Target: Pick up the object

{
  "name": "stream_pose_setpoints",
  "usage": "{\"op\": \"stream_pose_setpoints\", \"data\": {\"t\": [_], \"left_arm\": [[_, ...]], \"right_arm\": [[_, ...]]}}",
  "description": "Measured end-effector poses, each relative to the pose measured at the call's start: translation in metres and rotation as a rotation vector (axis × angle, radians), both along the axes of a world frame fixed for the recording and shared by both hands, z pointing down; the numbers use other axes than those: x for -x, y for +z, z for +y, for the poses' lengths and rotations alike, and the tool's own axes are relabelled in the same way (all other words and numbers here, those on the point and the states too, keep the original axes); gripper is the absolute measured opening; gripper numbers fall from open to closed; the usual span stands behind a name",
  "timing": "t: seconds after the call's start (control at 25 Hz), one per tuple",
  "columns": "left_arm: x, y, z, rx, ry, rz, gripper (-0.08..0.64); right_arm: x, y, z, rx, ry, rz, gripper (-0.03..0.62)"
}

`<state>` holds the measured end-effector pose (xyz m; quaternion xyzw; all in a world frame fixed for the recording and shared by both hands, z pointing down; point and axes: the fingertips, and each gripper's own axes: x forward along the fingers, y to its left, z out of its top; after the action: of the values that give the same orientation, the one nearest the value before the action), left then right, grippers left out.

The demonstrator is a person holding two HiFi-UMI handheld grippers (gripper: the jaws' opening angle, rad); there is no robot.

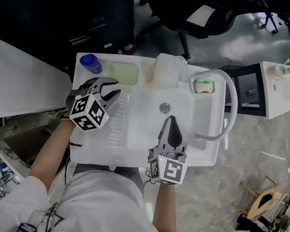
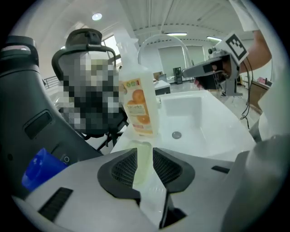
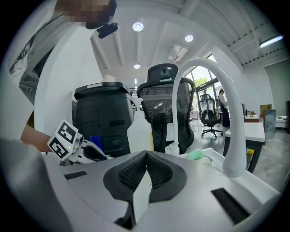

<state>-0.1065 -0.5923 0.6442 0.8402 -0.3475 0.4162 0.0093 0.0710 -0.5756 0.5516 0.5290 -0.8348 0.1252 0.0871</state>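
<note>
Jaws L→R: left gripper [image 1: 110,92] spread, nothing btwn pads, hovering over the sink's [image 1: 205,149] left deck. Thru its gap: pale-yellow pad [image 1: 124,73] on sink's back-left rim, w/ the orange-label bottle [image 2: 138,104] just right of it at sink's back centre. Right gripper [image 1: 172,121] pressed shut, empty, over sink basin just fwd of drain [image 1: 165,107]. Progress: approach only, no contact, nothing lifted. Left: close in, pinch, lift. Target prob pad or bottle, can't tell which.

White sink [image 1: 141,137] with round drain [image 1: 165,107] lying centrally; curved faucet [image 1: 234,104] arching over its right side; green soap [image 1: 203,85] resting at the back rim; blue container [image 1: 90,62] standing back-left; black office chair [image 1: 194,8] standing behind.
</note>
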Motion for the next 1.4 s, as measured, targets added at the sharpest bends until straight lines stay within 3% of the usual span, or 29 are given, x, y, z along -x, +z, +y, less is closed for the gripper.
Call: {"op": "stream_pose_setpoints", "data": {"t": [0.16, 0.32, 0.56, 0.96, 1.4], "left_arm": [[-0.002, 0.037, -0.009, 0.058, 0.036, -0.101, 0.112], [-0.003, 0.062, -0.016, 0.065, 0.085, -0.218, 0.112], [-0.003, 0.088, -0.024, 0.094, 0.126, -0.290, 0.112], [-0.005, 0.098, -0.035, 0.080, 0.143, -0.324, 0.098], [-0.007, 0.096, -0.027, 0.118, 0.150, -0.332, 0.052]], "right_arm": [[0.001, 0.007, -0.004, 0.003, -0.019, -0.007, 0.008], [-0.001, 0.012, -0.011, 0.009, -0.019, -0.003, 0.008], [-0.002, 0.026, -0.018, 0.036, -0.016, 0.004, 0.008], [0.000, 0.035, -0.022, 0.058, -0.028, 0.010, 0.008], [0.002, 0.025, -0.012, 0.053, -0.043, 0.002, 0.008]]}}
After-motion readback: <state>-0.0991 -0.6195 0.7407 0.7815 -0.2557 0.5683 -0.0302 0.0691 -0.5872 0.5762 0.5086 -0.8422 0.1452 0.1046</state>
